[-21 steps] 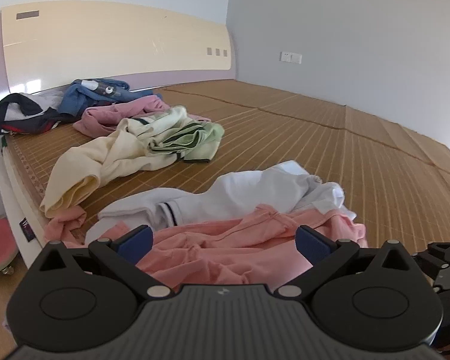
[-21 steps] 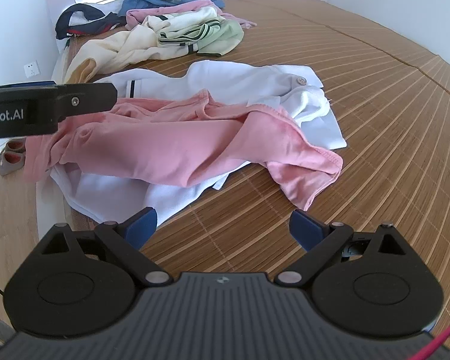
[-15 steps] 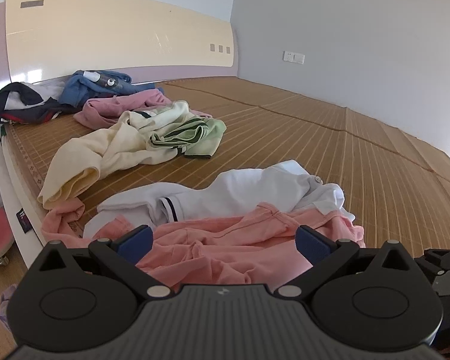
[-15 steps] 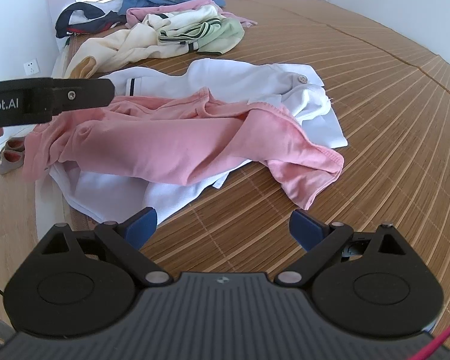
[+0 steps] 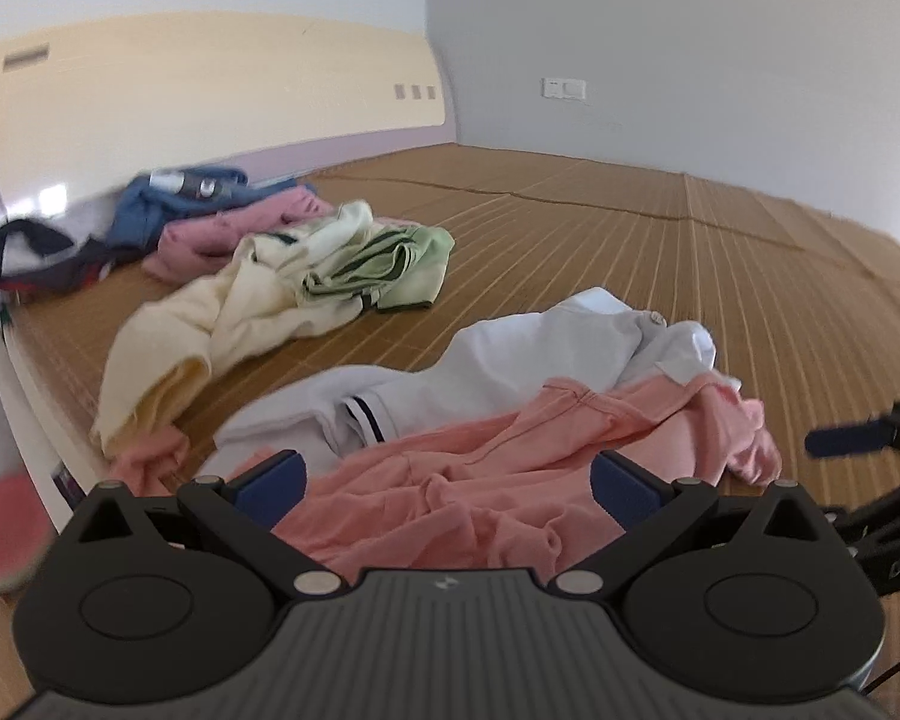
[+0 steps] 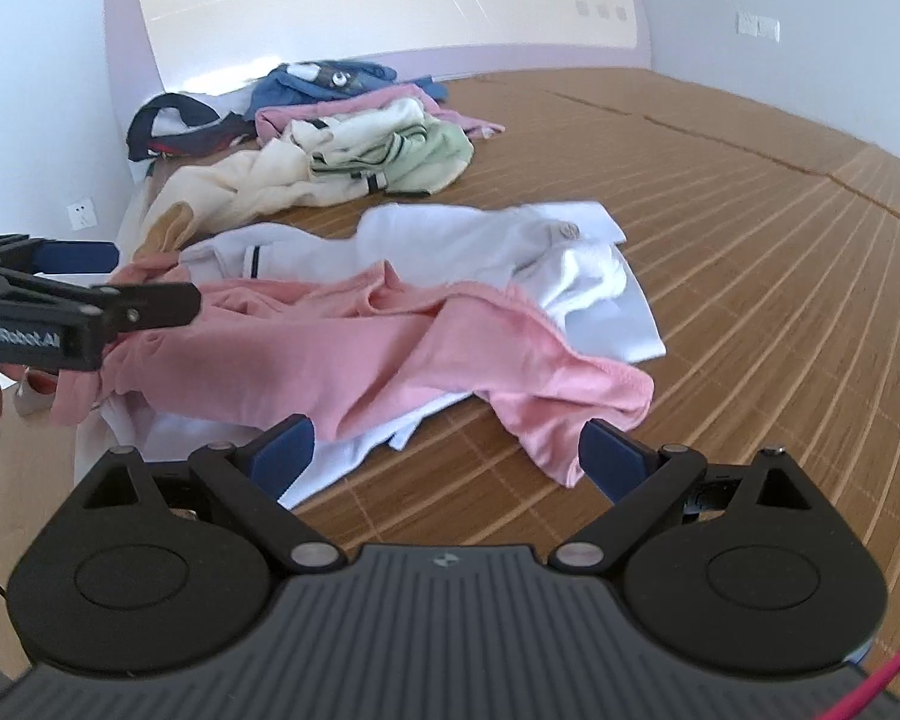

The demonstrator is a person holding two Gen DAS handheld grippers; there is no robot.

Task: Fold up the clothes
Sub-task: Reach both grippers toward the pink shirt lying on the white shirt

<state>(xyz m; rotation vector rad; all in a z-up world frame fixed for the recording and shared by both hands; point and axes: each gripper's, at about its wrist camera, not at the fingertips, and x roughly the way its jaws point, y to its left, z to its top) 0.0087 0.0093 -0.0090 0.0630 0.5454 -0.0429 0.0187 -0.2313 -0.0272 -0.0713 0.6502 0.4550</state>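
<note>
Pale-walled bedroom, with a bed topped by a woven bamboo mat (image 6: 750,276) as the work surface.

Nearest, right gripper (image 6: 444,456): blue pads spread wide, nothing between them, hovering above the mat's near edge just short of the pink garment (image 6: 354,360). Left gripper (image 5: 444,483): pads equally wide apart, empty, poised low over that garment's near side; seen from the right wrist camera at the garment's left end.

Pink garment: crumpled, unfolded, draped across a white shirt (image 6: 480,240) with a dark-striped cuff. Both rumpled in one overlapping heap, pink uppermost, so likely the easier piece to lift clear. One pink end trailing over the bed's left edge; the opposite hem bunched on bare mat right of the heap.

Beyond the pink garment: a cream top (image 5: 222,324) tangled with a light green striped piece (image 5: 390,264). Farther back, against the headboard (image 5: 210,90), a mauve-pink garment (image 5: 222,234), a blue one (image 5: 168,198) and a navy-and-white item (image 5: 30,252). None lying folded.

Right of the pink garment, and beyond the white shirt toward the far wall: broad open mat, ample room for spreading fabric flat. Left of it: little margin, mat ending close by with floor below, so cloth apt to slide off.
</note>
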